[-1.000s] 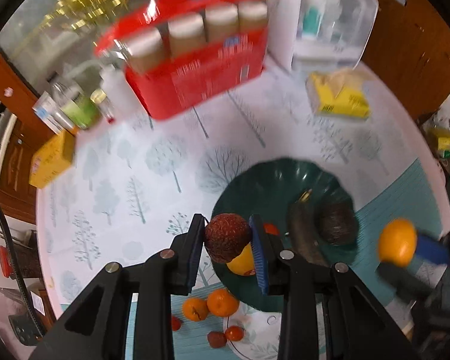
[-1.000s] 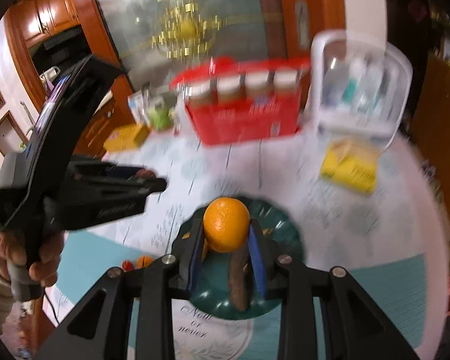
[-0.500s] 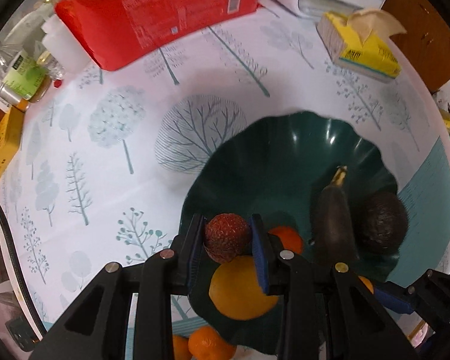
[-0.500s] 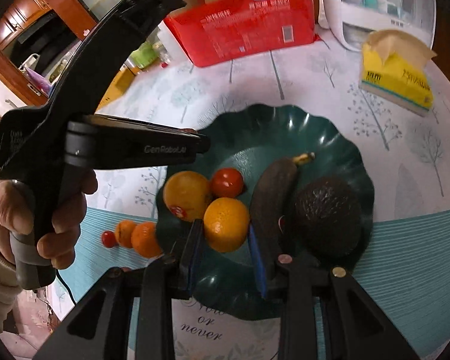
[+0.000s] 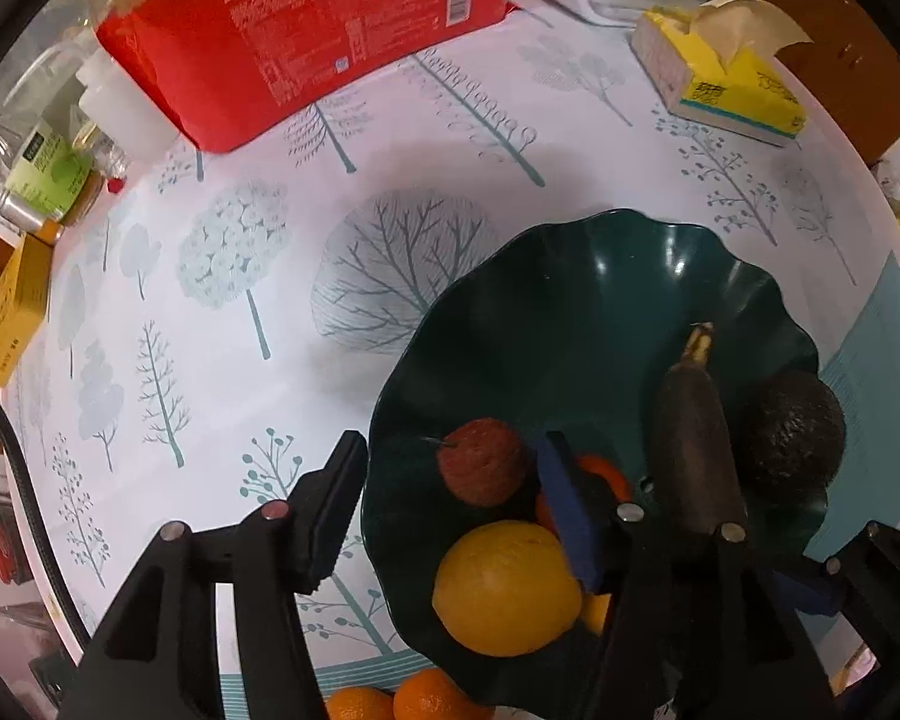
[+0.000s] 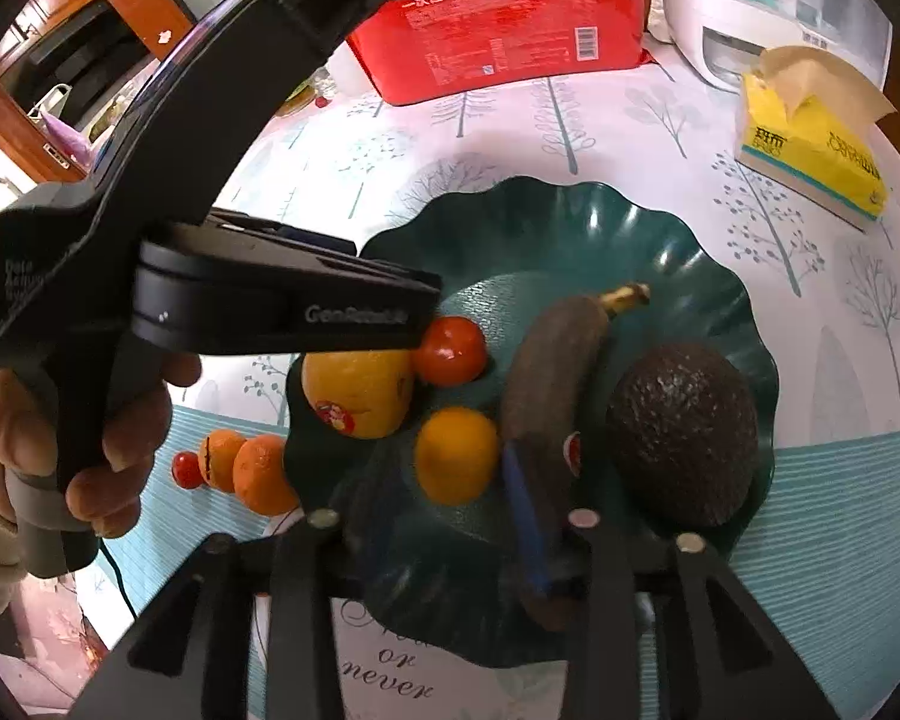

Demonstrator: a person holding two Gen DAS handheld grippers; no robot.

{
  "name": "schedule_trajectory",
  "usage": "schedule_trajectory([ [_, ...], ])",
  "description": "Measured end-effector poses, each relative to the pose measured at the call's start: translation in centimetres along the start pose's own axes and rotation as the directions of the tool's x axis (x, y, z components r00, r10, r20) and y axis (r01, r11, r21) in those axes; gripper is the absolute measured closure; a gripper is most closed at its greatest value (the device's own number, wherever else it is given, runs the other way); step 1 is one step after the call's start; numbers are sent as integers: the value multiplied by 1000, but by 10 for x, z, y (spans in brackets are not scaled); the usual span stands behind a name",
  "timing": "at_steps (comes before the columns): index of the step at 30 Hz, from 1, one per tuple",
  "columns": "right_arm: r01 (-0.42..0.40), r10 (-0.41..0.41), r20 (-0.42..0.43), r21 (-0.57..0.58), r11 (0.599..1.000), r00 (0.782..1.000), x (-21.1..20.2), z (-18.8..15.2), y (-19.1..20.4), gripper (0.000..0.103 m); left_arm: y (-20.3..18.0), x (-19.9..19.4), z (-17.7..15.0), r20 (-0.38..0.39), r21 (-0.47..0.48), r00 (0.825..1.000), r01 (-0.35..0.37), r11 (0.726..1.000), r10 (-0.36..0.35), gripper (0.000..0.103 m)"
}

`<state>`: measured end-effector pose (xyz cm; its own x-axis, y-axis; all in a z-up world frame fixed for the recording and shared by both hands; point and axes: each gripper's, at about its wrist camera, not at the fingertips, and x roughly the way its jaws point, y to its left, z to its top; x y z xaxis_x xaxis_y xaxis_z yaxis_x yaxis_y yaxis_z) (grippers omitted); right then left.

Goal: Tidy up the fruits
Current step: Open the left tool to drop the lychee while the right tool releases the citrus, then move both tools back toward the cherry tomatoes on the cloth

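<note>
A dark green scalloped bowl holds a blackened banana, an avocado, a big yellow orange and a tomato. My left gripper is opening over the bowl's near rim. The red lychee lies in the bowl between its fingers, free of the left finger. My right gripper is opening too, and the small orange rests in the bowl between its pads.
Two mandarins and a cherry tomato lie on the teal mat left of the bowl. A red pack of cups, a yellow tissue box, a white container and a yellow carton ring the table. A hand holds the left gripper.
Both grippers came down to the bowl. Their jaws spread, and the lychee and the small orange now rest in the bowl instead of being pinched.
</note>
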<state>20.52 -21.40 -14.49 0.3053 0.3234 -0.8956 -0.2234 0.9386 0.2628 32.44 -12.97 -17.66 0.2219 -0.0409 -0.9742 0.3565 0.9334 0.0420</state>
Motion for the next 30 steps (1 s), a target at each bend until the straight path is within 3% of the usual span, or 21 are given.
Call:
schedule_trajectory([
  [10, 18, -18, 36, 9, 1000, 999, -23, 0, 0, 61, 4, -35, -14, 46, -20, 999, 16, 1000, -15, 44],
  [21, 43, -48, 109, 40, 998, 993, -72, -13, 8, 61, 16, -110, -56, 122, -76, 991, 58, 995, -49, 32],
  [25, 51, -58, 138, 57, 997, 989, -95, -21, 11, 61, 22, -153, -78, 184, -83, 982, 66, 994, -49, 31],
  [30, 67, -78, 186, 64, 996, 979, -128, -36, 23, 62, 34, -215, -109, 286, -103, 958, 71, 992, -39, 26],
])
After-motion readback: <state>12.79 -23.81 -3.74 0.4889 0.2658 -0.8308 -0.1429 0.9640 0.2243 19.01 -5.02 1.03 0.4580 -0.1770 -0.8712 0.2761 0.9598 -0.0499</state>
